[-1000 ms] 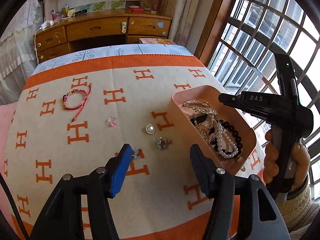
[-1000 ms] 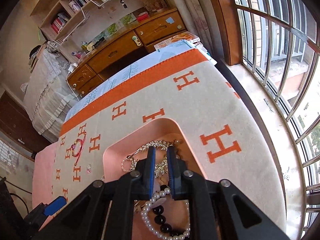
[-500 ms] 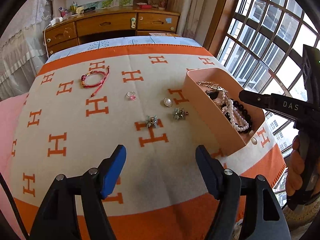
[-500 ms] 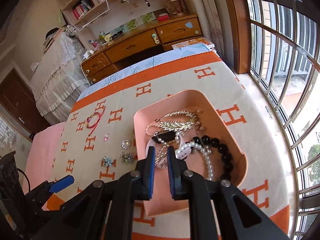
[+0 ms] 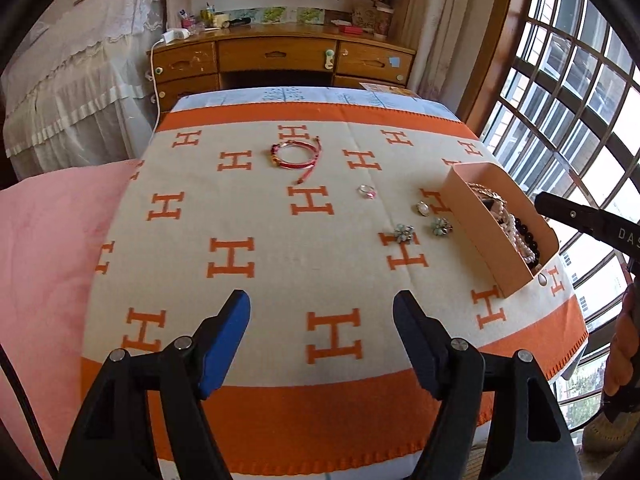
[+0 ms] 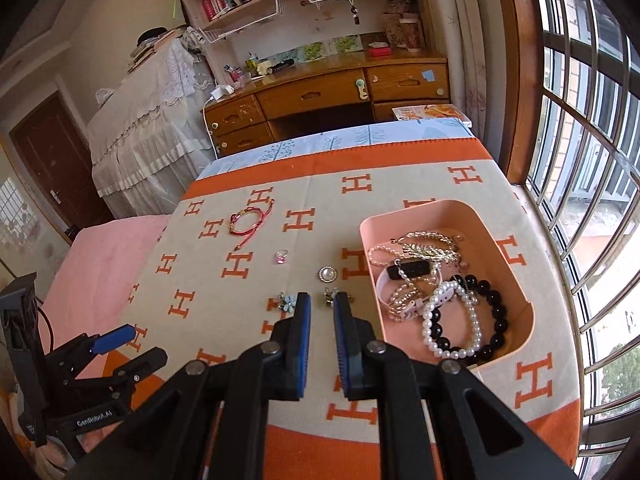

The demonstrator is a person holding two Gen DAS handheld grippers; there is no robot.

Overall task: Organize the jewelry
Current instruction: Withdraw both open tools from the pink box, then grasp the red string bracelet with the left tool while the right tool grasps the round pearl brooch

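Observation:
A pink tray [image 6: 508, 240] [image 5: 472, 216] on the orange-and-cream blanket holds pearl and black bead bracelets [image 6: 460, 320] and gold chains. Loose on the blanket lie a red cord bracelet [image 5: 296, 156] [image 6: 250, 220], a pink ring [image 5: 367, 191] [image 6: 281, 256], a round pearl brooch [image 5: 423, 208] [image 6: 327, 273] and two flower brooches [image 5: 403, 233] [image 5: 441, 225] [image 6: 286, 301]. My left gripper [image 5: 322, 312] is open and empty above the blanket's near edge. My right gripper [image 6: 322, 308] is nearly closed and empty, raised left of the tray above the flower brooches.
A wooden desk with drawers [image 5: 280, 60] stands beyond the bed's far end. A window with bars [image 6: 580, 160] runs along the right. A pink blanket [image 5: 48, 248] lies on the left. A white lace-covered piece of furniture [image 6: 148, 120] is at the back left.
Both grippers have pulled back and up from the tray. The right gripper moved left off the tray and its jaws parted slightly. The left gripper stays open.

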